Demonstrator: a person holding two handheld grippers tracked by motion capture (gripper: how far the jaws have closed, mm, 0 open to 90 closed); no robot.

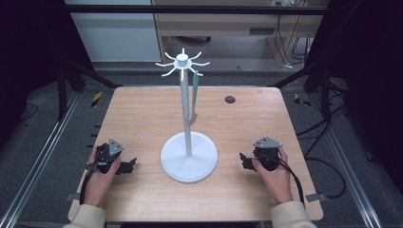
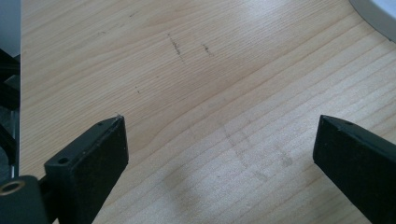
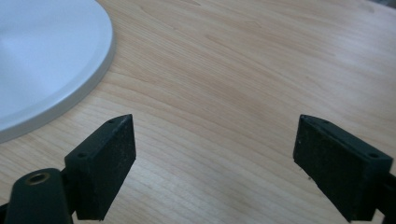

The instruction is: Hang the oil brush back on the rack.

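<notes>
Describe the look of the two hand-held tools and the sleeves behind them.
Both tools, left and right, are black, each topped by a grey three-cornered plate. Each has two flat, blocky black jaws with small screw holes; a brass-coloured ring sits at the base. A black cable trails from the right tool. The sleeves are cream.

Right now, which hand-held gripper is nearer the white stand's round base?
Right, narrowly. The right hand-held gripper sits just off the base's right rim; the left hand-held gripper rests slightly farther off its left rim. Neither touches it.
</notes>
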